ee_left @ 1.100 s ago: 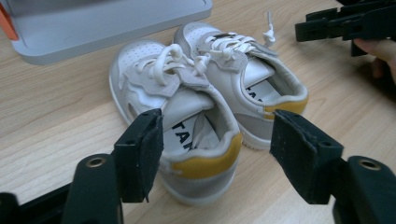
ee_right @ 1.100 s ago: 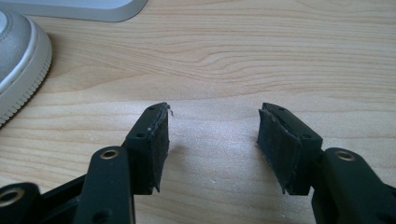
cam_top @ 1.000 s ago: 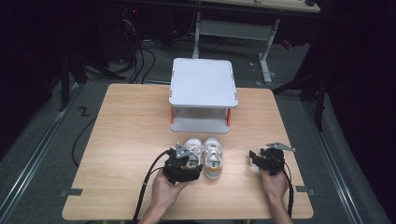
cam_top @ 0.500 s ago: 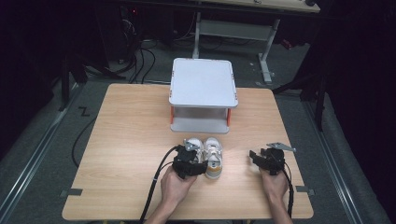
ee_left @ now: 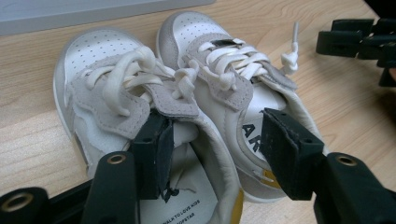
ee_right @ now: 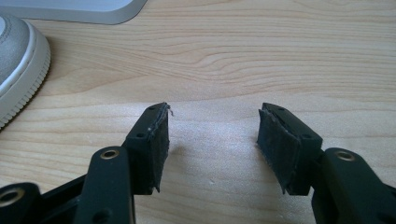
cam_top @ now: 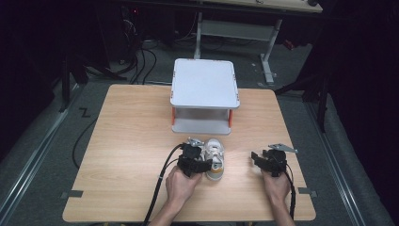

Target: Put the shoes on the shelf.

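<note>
Nearest the person, the left gripper has slid in from beside the pair of small white shoes and now straddles their adjoining collars, jaws wide, one pad inside the left shoe, so a pinch on both looks imminent. The right gripper waits well apart from the shoes, jaws wide and empty. Beyond the shoes on the pale wooden table stands a grey two-tier shelf; farther off, a dark room with cables.

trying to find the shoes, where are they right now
In the high view the shoes sit side by side on the table's near middle, just in front of the grey shelf, with the open left gripper over their heels.
</note>
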Motion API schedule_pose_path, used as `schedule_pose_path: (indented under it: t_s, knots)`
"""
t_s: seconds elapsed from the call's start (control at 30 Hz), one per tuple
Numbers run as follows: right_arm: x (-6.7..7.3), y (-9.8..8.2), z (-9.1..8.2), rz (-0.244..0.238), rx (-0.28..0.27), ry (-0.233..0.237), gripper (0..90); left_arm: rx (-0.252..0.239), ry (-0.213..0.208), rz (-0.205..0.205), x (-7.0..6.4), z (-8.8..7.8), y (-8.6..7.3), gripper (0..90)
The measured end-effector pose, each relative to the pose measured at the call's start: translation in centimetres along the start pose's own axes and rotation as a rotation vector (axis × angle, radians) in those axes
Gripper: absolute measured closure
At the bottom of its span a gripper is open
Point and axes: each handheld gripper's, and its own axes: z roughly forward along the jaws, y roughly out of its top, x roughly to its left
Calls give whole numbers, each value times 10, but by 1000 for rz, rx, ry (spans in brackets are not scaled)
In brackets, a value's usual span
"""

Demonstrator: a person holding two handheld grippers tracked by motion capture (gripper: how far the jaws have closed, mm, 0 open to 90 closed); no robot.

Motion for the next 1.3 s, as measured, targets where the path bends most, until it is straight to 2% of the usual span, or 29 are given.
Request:
schedule_pose_path:
  t_s: [0.1, 0.2, 0.3, 0.33, 0.57, 0.7, 0.77, 0.9, 1.13, 1.3]
  knots:
    - [0, 0, 0, -5, 0, -1, 434, 6, 27, 27, -4, 5, -1, 466]
    - [0, 0, 0, -5, -1, 0, 434, 3, 26, 37, -4, 8, -1, 494]
    - [0, 0, 0, -6, 0, -2, 434, 5, 14, 51, -4, 8, -2, 577]
    - [1, 0, 0, -7, 1, -3, 434, 7, 8, 51, -4, 9, -2, 623]
    - [1, 0, 0, -6, 1, -3, 433, 1, 23, 53, -6, 7, -3, 698]
    - [1, 0, 0, -6, 1, -3, 433, 0, 24, 33, -3, 4, -4, 749]
    - [1, 0, 0, -8, 2, -5, 433, 4, 32, 37, -1, 2, -5, 788]
    - [0, 0, 0, -7, -1, 0, 431, -6, 18, 29, 5, 0, -7, 806]
    - [0, 0, 0, -3, 0, 4, 424, -26, 25, 46, 8, -5, -9, 820]
    - [0, 0, 1, -3, 0, 3, 422, -29, 12, 51, 13, -9, -10, 822]
